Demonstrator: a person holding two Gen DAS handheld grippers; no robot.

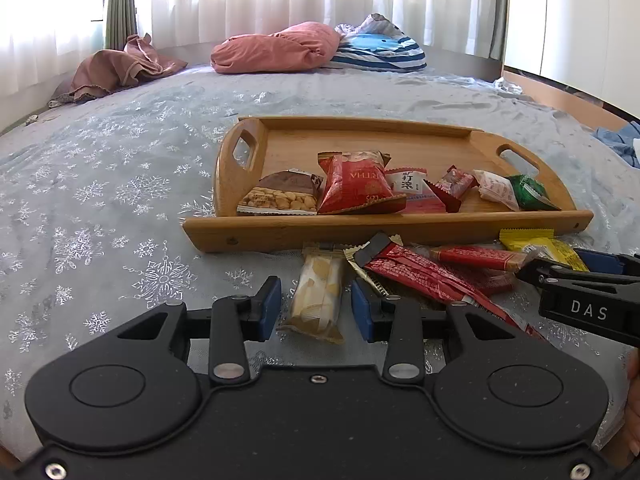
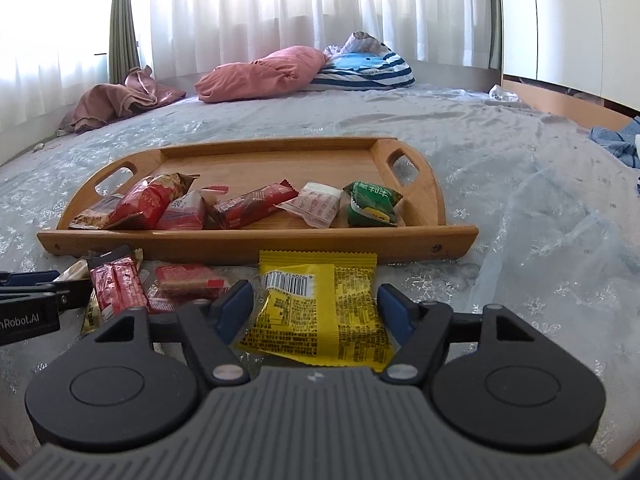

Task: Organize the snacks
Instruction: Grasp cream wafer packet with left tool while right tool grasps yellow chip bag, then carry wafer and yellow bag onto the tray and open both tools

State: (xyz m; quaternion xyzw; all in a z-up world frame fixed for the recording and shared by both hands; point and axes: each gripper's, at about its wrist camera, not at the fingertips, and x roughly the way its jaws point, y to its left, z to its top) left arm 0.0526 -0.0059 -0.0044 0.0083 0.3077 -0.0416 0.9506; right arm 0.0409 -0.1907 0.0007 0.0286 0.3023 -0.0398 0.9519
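A wooden tray (image 1: 400,228) (image 2: 256,240) lies on the bed and holds several snack packs. More packs lie on the bedspread in front of it. My left gripper (image 1: 316,306) is open, with its fingers on either side of a pale yellow snack pack (image 1: 318,296); red stick packs (image 1: 424,280) lie just to the right. My right gripper (image 2: 316,308) is open around a yellow snack pack (image 2: 320,308), which also shows in the left wrist view (image 1: 540,246). Neither pack is gripped. The right gripper shows in the left wrist view (image 1: 560,270).
Red packs (image 2: 120,288) lie left of the yellow pack. Pink pillows (image 1: 276,48) and a striped cushion (image 1: 380,50) lie at the far end of the bed. A blue cloth (image 2: 616,140) lies at the right edge. Curtains hang behind.
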